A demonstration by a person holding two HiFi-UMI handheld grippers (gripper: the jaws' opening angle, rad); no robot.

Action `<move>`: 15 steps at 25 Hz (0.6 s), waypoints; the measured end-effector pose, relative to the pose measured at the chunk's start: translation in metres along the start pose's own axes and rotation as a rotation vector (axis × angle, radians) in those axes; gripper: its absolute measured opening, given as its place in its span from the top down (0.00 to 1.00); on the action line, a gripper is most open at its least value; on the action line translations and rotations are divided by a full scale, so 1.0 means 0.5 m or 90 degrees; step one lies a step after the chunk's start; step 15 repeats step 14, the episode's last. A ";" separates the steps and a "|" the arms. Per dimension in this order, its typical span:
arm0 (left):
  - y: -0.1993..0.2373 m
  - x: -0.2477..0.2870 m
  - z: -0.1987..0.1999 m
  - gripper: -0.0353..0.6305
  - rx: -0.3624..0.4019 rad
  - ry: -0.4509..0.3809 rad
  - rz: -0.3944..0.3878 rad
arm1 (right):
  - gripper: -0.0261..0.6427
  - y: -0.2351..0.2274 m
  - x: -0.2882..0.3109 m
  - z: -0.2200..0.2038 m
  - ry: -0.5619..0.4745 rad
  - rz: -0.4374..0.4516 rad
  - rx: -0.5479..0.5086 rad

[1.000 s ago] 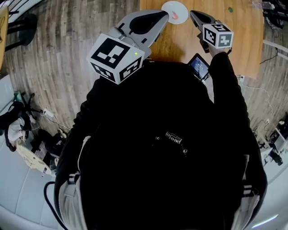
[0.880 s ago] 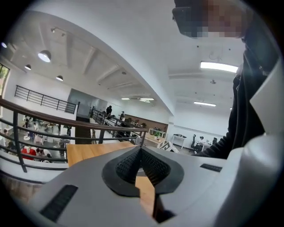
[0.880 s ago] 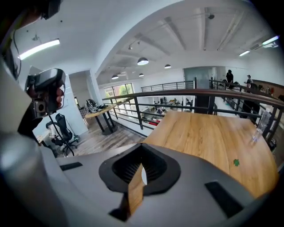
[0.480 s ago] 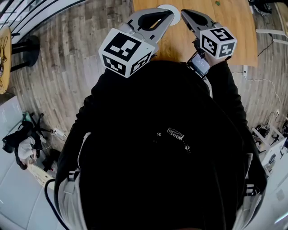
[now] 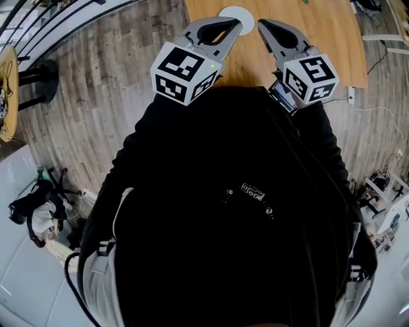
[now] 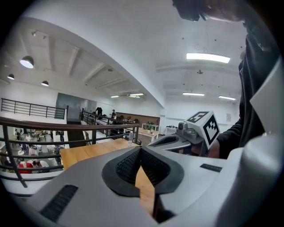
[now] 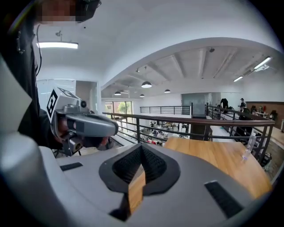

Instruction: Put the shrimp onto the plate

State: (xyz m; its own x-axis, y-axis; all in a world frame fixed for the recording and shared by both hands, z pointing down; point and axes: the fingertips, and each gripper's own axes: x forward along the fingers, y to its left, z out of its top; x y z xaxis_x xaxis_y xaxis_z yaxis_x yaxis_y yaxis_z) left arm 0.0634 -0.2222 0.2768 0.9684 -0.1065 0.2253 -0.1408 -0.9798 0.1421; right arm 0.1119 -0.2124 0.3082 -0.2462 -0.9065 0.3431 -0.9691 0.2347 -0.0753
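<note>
The white plate (image 5: 236, 11) lies on the wooden table (image 5: 319, 45) at the top edge of the head view; no shrimp shows on the part I can see. My left gripper (image 5: 239, 23) is held up in front of the chest, its tip just below the plate in the picture, jaws shut with nothing between them. My right gripper (image 5: 261, 24) is beside it, also shut and empty. In the left gripper view the pads (image 6: 133, 164) meet, and the right gripper (image 6: 186, 138) shows alongside. The right gripper view shows closed pads (image 7: 151, 165) and the left gripper (image 7: 86, 125).
Both gripper views point level across the room over the wooden table (image 7: 213, 155). A dark railing (image 7: 186, 120) runs behind the table. A small clear bottle (image 7: 250, 144) stands near the table's far end. Wooden floor (image 5: 96, 96) lies to the left of the table.
Both grippers have drawn back from the plate toward the body and come closer together. The plate has slid to the top edge of the head view, and the pink shrimp no longer shows.
</note>
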 end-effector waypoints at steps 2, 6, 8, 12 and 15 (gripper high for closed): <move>-0.005 -0.004 0.004 0.94 0.004 -0.005 -0.001 | 0.94 0.004 -0.009 -0.003 0.001 0.006 0.009; -0.004 -0.013 0.020 0.94 -0.002 -0.028 0.006 | 0.94 0.005 -0.011 0.004 0.018 0.028 0.002; -0.003 -0.021 0.018 0.94 -0.013 -0.048 0.017 | 0.94 0.005 -0.015 -0.001 0.028 0.034 0.000; -0.003 -0.004 -0.022 0.94 -0.038 -0.041 0.019 | 0.94 -0.003 -0.027 -0.037 0.049 0.056 0.007; 0.006 0.013 -0.048 0.94 -0.039 -0.029 0.017 | 0.94 -0.010 -0.019 -0.059 0.058 0.068 0.008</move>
